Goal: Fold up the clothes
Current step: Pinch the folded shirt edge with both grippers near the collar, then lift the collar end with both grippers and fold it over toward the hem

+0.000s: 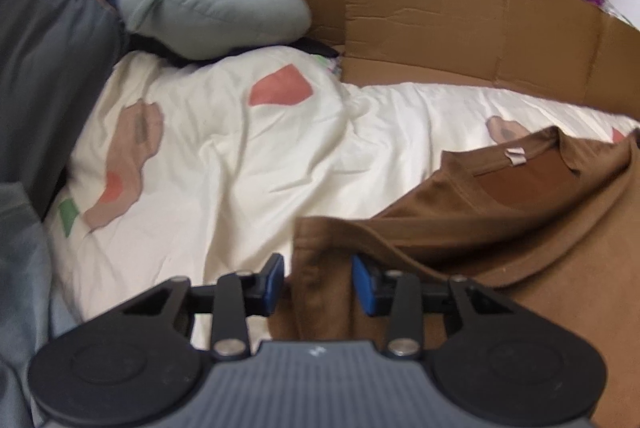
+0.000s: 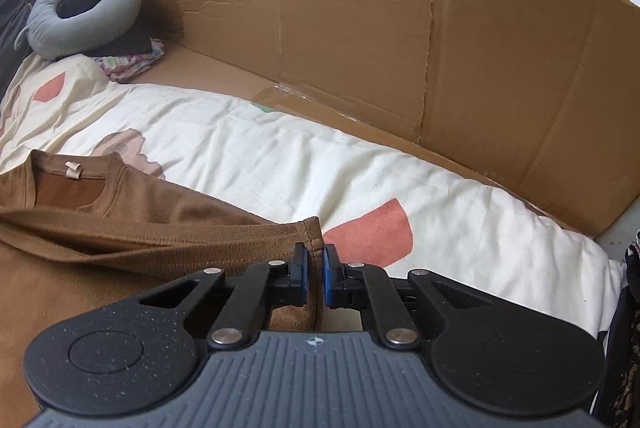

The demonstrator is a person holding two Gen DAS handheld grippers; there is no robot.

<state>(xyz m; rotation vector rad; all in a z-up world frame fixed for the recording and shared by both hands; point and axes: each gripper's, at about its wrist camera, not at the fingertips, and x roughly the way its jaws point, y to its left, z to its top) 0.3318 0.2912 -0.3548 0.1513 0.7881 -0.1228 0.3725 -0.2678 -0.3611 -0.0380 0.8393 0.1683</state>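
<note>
My left gripper [image 1: 318, 282] stands with its jaws parted around a sleeve of the brown T-shirt [image 1: 520, 228], not yet pinching it, so that sleeve could slide free if I lift now. My right gripper [image 2: 315, 270] is clamped on the other sleeve's hem, and a pull from that side alone would skew the shirt across the patterned quilt [image 1: 240, 156]. I count one shirt, collar up on the quilt, two sleeves, two grippers, one grey neck pillow [image 1: 208, 16] and a cardboard wall [image 2: 400, 28] behind.
</note>
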